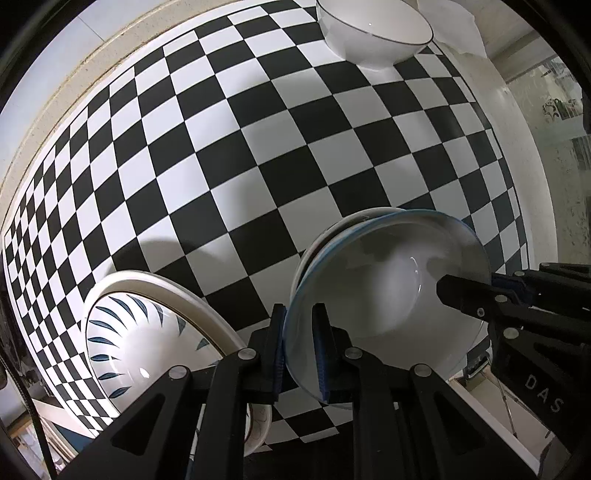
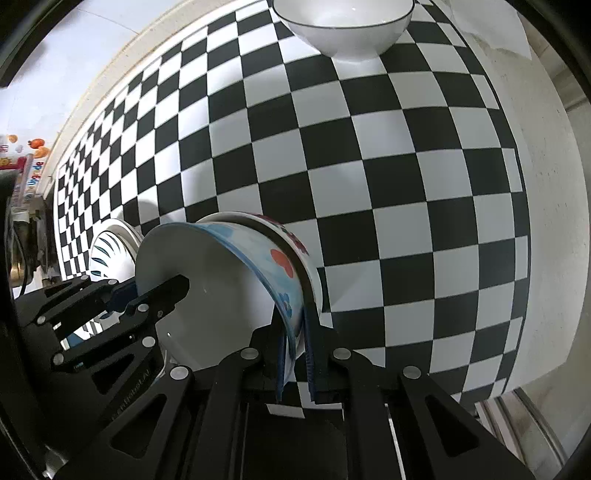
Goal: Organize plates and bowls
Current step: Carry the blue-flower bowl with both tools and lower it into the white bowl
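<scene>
A white bowl with a blue rim (image 1: 388,288) is held over the checkered cloth by both grippers and sits nested in a second bowl (image 1: 332,230) with a dark rim. My left gripper (image 1: 300,347) is shut on its left rim, and my right gripper (image 2: 296,363) is shut on its right wall, which shows blue and red marks (image 2: 280,266). Each gripper shows in the other's view: the right one (image 1: 480,291) and the left one (image 2: 147,295). A plate with blue leaf marks (image 1: 140,332) lies to the left. A white bowl with a thin dark rim (image 2: 343,26) stands at the far edge.
The black-and-white checkered cloth (image 1: 258,147) covers the table, with a pale border (image 1: 74,85) along its far left side. A white sheet of paper (image 1: 454,26) lies beside the far bowl. Glass and shelving (image 1: 554,129) stand at the right.
</scene>
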